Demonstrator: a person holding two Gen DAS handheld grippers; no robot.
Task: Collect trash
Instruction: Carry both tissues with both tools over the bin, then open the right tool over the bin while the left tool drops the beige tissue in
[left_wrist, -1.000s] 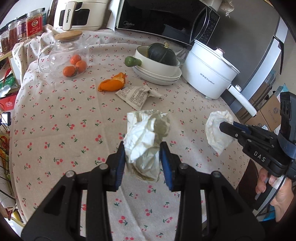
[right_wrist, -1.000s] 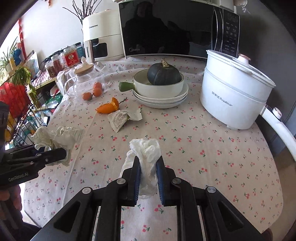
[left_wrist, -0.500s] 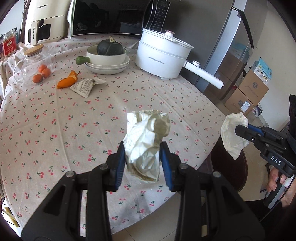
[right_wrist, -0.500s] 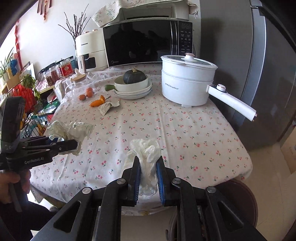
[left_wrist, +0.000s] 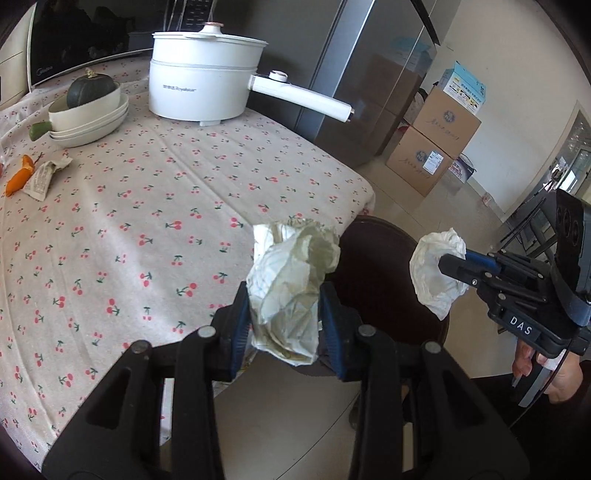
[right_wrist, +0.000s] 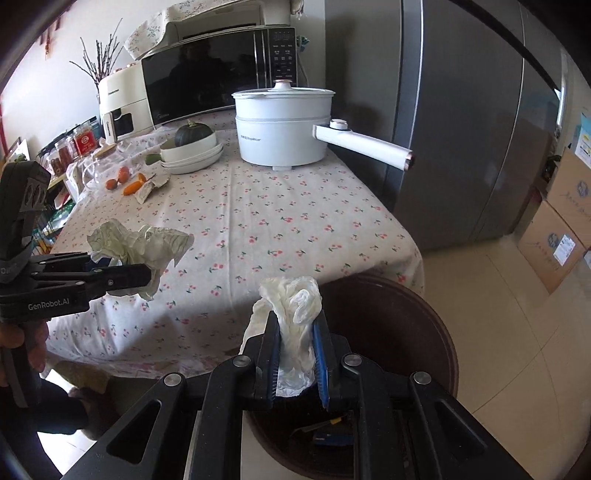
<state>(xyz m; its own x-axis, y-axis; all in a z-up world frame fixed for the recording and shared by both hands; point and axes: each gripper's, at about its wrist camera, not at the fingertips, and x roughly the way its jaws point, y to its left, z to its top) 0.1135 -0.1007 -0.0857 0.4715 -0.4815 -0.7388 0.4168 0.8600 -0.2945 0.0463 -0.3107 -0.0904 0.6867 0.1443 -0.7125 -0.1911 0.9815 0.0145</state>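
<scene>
My left gripper (left_wrist: 286, 317) is shut on a crumpled greenish-white paper wad (left_wrist: 291, 280), held over the table's near corner beside a dark brown trash bin (left_wrist: 384, 280). My right gripper (right_wrist: 295, 350) is shut on a crumpled white tissue (right_wrist: 291, 317), held above the open bin (right_wrist: 399, 354). The left gripper and its wad (right_wrist: 144, 243) show at the left of the right wrist view. The right gripper's tissue (left_wrist: 436, 273) shows at the right of the left wrist view. An orange peel (left_wrist: 20, 175) and a printed wrapper (left_wrist: 42, 177) lie on the tablecloth.
The cherry-print tablecloth (left_wrist: 147, 221) carries a white electric pot (left_wrist: 203, 81) with a long handle, stacked bowls with a green squash (left_wrist: 88, 107), a glass jar and a microwave (right_wrist: 207, 88). A grey fridge (right_wrist: 461, 129) and cardboard boxes (left_wrist: 432, 147) stand on the right.
Both grippers have drawn back from the table and swung right, carrying their wads toward the brown bin, which has come into view below them.
</scene>
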